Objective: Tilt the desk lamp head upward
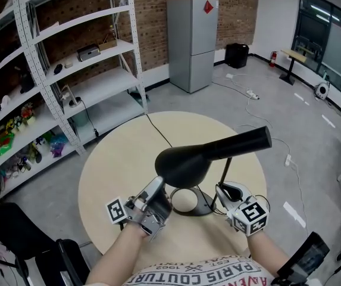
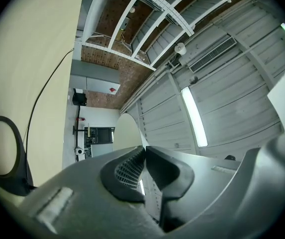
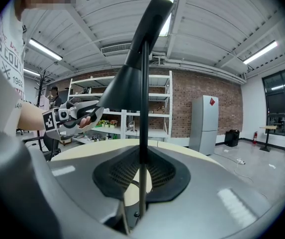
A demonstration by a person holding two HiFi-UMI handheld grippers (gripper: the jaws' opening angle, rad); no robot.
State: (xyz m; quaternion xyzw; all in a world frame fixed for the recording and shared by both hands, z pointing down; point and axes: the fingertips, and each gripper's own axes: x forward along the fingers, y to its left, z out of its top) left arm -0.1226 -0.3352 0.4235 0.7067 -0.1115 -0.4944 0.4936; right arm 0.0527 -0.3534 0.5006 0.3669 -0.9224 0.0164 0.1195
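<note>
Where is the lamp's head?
Head view: the lamp head hangs over the middle of the round table, above the ring base, with the left hand-held gripper pinching its near rim.

The head view looks steeply down onto the round table (image 1: 110, 177), with the left gripper (image 1: 160, 189) and right gripper (image 1: 224, 190) near its lower edge. The left gripper view, rolled sideways, faces up toward the ceiling. The right gripper view looks almost level, close along the lamp stem (image 3: 143, 108), with the lamp head (image 3: 132, 78) above. All 3 views share the table and the fridge (image 1: 193, 40).
</note>
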